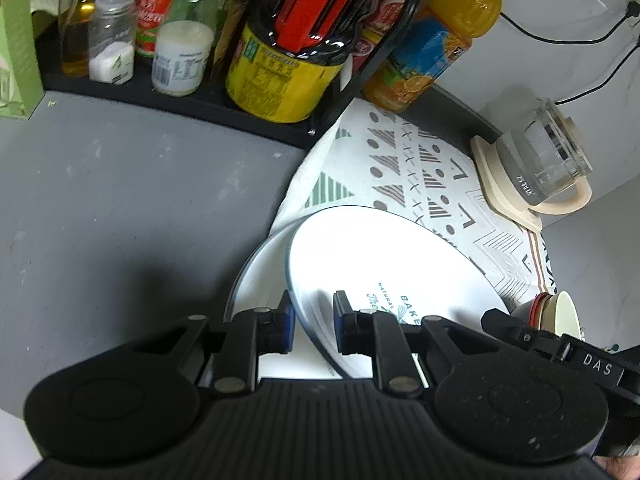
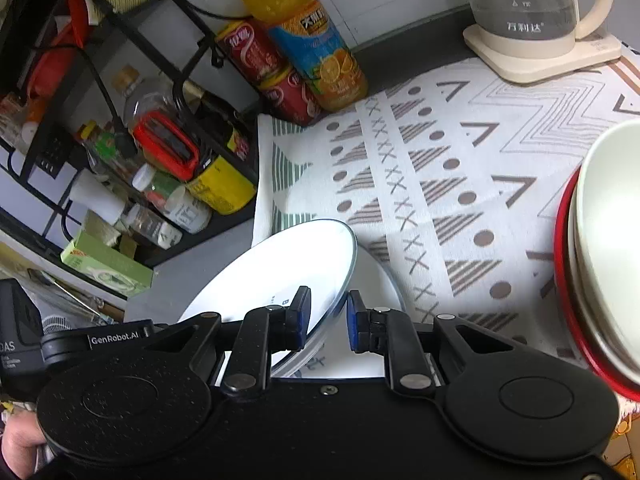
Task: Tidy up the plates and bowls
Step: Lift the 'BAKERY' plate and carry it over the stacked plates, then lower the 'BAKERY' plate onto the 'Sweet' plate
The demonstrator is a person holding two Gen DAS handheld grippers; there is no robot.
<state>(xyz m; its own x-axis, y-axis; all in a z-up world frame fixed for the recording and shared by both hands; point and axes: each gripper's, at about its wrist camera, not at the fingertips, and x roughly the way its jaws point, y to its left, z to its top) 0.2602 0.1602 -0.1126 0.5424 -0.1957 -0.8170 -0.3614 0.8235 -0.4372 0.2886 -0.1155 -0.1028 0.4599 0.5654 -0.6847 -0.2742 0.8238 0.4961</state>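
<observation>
Left gripper (image 1: 314, 320): jaws part-open, straddling tilted white plate (image 1: 384, 264) rim | right gripper (image 2: 328, 320): same, opposite rim

Plate (image 1: 392, 264): "BAKE", "NATURAL". Left gripper (image 2: 64, 344) body: "GenRobot.AI". Right gripper (image 1: 596, 368) body: "DAS". Kettle (image 2: 528, 4): Chinese brand characters.

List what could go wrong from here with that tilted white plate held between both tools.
1. The white plate is tilted, with the left tool and right tool straddling opposite parts of its rim; neither looks fully clamped, so it could slip onto the second plate beneath and chip.
2. The stacked bowls sit close on the right; swinging the plate could knock them.
3. The glass kettle stands on the same patterned cloth; dragging the cloth might shift it.
</observation>
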